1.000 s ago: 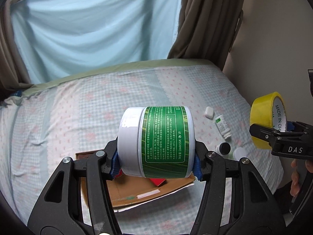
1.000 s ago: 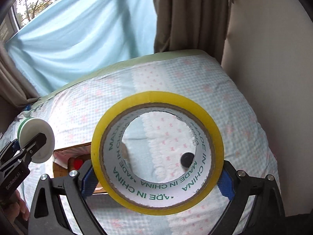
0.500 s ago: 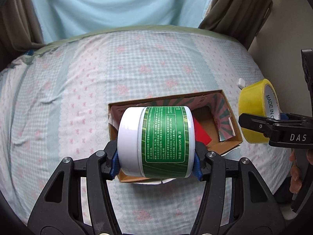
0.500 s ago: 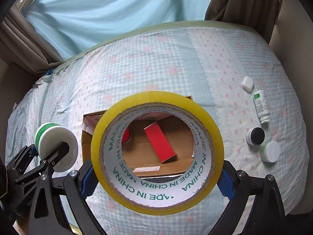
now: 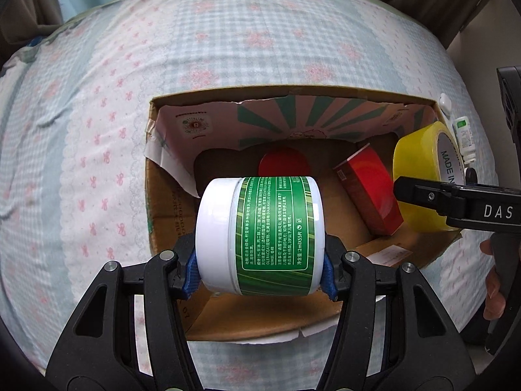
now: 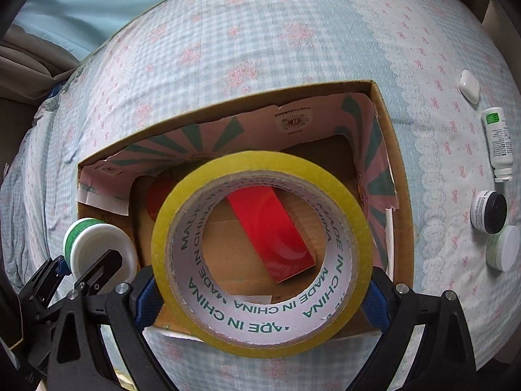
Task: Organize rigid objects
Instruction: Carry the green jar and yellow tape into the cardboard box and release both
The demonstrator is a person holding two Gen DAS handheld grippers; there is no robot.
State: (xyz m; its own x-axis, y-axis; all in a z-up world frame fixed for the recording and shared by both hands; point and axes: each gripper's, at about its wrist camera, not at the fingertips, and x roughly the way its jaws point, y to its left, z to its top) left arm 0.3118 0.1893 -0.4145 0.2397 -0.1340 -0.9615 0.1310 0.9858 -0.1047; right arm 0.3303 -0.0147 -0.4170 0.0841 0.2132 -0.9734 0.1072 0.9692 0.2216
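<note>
From the left wrist view, the left hand-held gripper [image 5: 260,273] pinches a green-labelled jar [image 5: 260,236] on its side, blue pads pressed on the lid end and the base end, and the jar hangs over the near left part of an open cardboard box [image 5: 169,202] that sits on the bed [image 5: 97,130]. In the box lie a red box [image 5: 368,192] and a round red lid [image 5: 283,163]; at the right edge the right hand-held gripper [image 5: 423,195] carries a yellow tape roll [image 5: 413,163] over the box's right corner. From the right wrist view, that gripper's pads clamp the tape roll [image 6: 260,254] by its outer rim, the red box [image 6: 270,231] showing through the hole, and the jar [image 6: 97,247] sits low at the left. Outside the box, on the bed, lie a white case [image 6: 470,86], a small bottle [image 6: 498,143] and two small jars [image 6: 495,228]. The step in hand looks like setting both items into the box. Next, each should go down onto bare cardboard clear of the red box before the jaws let go.
</note>
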